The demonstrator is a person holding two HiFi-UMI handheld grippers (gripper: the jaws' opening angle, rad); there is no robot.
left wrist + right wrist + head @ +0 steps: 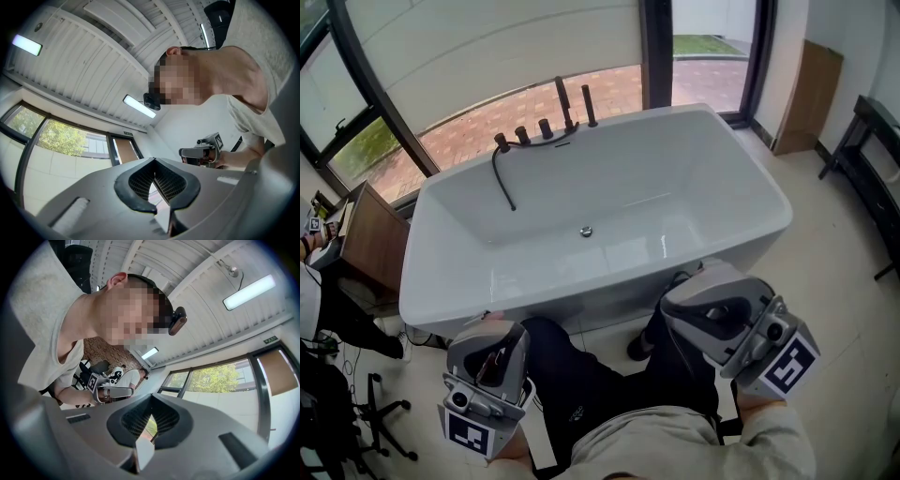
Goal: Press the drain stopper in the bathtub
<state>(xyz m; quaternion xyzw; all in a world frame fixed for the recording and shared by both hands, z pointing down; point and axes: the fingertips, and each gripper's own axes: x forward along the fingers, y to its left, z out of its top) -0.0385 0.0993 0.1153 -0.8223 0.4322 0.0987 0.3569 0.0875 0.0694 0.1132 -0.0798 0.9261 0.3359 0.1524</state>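
Observation:
A white freestanding bathtub point(741, 183) fills the middle of the head view. Its small round chrome drain stopper point(586, 231) sits on the tub floor, with nothing touching it. Both grippers are held low over my lap, on the near side of the tub wall and well short of the stopper. The left gripper point(499, 349) is at the lower left and the right gripper point(698, 302) at the lower right. In the left gripper view the left gripper point(153, 161) has its tips together and holds nothing. The right gripper point(151, 401) looks the same in its own view.
Dark faucet handles and a hand-shower hose point(553, 117) stand on the tub's far rim. A wooden cabinet point(370, 234) is at the left, a black rack point(872, 159) at the right, and a chair base point(380, 422) at the lower left. Large windows are behind the tub.

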